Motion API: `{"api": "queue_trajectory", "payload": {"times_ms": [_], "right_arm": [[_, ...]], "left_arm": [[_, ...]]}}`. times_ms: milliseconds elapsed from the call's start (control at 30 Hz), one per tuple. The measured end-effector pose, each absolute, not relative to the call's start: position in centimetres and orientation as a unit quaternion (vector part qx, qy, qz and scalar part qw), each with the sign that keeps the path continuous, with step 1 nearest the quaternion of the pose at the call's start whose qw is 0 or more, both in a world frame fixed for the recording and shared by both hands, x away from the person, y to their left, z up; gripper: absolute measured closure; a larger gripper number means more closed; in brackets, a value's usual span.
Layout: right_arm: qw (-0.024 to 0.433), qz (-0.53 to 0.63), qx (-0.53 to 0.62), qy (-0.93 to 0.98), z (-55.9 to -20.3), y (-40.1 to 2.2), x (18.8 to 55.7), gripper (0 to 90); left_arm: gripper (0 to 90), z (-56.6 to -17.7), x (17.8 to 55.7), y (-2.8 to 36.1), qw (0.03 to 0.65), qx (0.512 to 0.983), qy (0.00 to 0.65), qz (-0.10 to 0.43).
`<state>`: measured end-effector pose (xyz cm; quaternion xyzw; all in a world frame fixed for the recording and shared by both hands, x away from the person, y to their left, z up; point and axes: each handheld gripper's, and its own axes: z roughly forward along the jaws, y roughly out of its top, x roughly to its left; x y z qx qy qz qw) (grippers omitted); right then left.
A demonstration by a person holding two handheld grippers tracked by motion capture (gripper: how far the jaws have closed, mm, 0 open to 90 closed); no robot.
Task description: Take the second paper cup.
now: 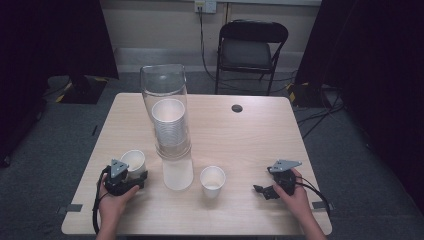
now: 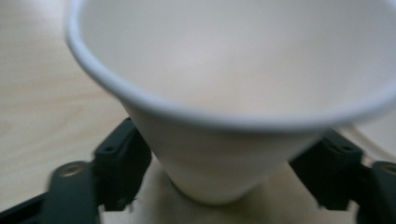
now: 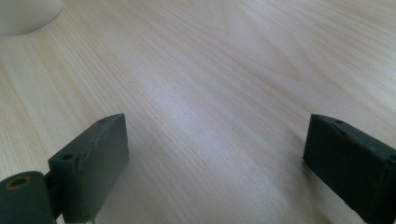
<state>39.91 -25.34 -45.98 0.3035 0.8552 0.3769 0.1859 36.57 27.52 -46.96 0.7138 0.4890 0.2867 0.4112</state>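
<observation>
The left gripper (image 1: 131, 176) pinches a paper cup (image 1: 133, 161) low on its wall at the desk's (image 1: 260, 135) front-left; the right gripper (image 1: 263, 190), spread and empty, points toward the loose cup (image 1: 212, 180) just left of it.

- black folding chair (image 1: 253, 47) on the floor beyond the surface's (image 1: 260, 135) far edge
- wall outlet (image 1: 205, 5), cable hanging
- dark curtains (image 1: 55, 37) both sides

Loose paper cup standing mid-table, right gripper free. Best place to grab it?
Take the cup across its side wall, just under the rim, coming in level from the right gripper side. It stands upright, mouth up, apart from the tall stack, and its taper widens upward, so open jaws fit around it there.
</observation>
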Motion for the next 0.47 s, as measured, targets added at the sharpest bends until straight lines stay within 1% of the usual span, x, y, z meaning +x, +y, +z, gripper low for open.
{"api": "queue_trajectory", "payload": {"times_ms": [100, 167, 200, 233, 267, 467], "right_arm": [[0.186, 0.376, 0.303, 0.855, -46.0, -25.3, 39.9, 6.1], [0.185, 0.377, 0.303, 0.855, -46.0, -25.3, 39.9, 6.1], [0.185, 0.377, 0.303, 0.855, -46.0, -25.3, 39.9, 6.1], [0.185, 0.377, 0.303, 0.855, -46.0, -25.4, 39.9, 6.1], [0.185, 0.377, 0.303, 0.855, -46.0, -25.3, 39.9, 6.1], [0.185, 0.377, 0.303, 0.855, -46.0, -25.3, 39.9, 6.1]], "left_arm": [[20.1, -47.1, 35.3, 28.1, 0.403, 0.734, 0.469, 0.279], [16.6, -47.3, 34.6, 28.8, 0.385, 0.755, 0.460, 0.264], [16.6, -47.5, 34.3, 29.2, 0.376, 0.763, 0.458, 0.258], [15.8, -47.6, 34.0, 29.4, 0.376, 0.765, 0.462, 0.245], [14.7, -47.6, 33.7, 29.8, 0.377, 0.774, 0.448, 0.242], [14.6, -47.7, 33.2, 29.9, 0.379, 0.775, 0.445, 0.239]]}}
